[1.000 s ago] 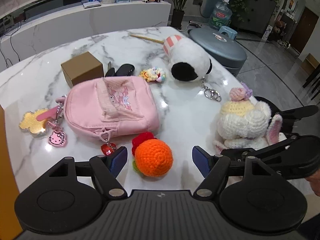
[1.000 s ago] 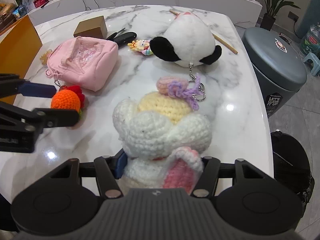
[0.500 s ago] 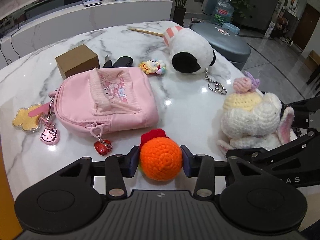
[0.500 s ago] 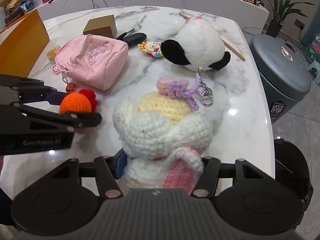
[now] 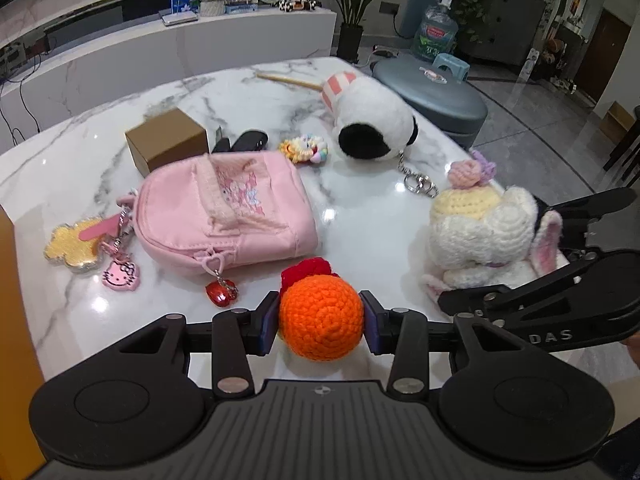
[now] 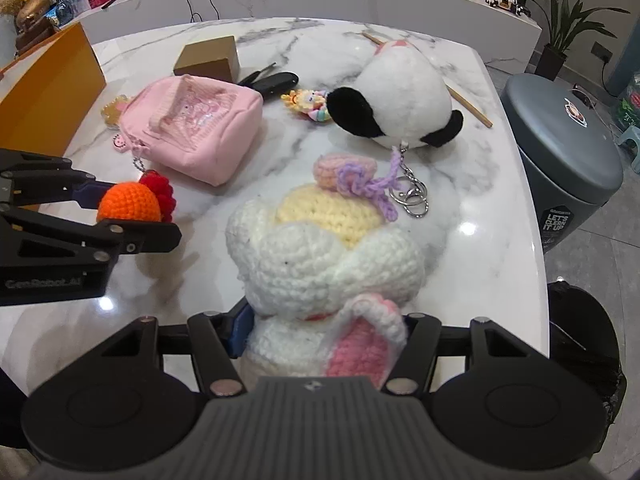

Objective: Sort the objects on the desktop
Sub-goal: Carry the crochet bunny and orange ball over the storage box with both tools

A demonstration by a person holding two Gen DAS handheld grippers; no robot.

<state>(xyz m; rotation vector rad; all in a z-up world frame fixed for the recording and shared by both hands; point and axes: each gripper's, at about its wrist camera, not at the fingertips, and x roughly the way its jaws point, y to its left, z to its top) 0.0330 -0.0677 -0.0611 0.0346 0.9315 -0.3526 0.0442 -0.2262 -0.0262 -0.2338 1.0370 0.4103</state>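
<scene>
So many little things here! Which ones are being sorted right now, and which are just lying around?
In hand:
- orange crochet ball, clamped in the left gripper
- white crochet bunny, clamped in the right gripper

Lying about:
- pink bag
- panda plush
- brown box
- grey bin, beside the table

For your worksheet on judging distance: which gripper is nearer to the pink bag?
Left. The left gripper, shut on the orange ball, sits just in front of the pink bag; the right gripper, holding the white bunny, is farther off.
</scene>
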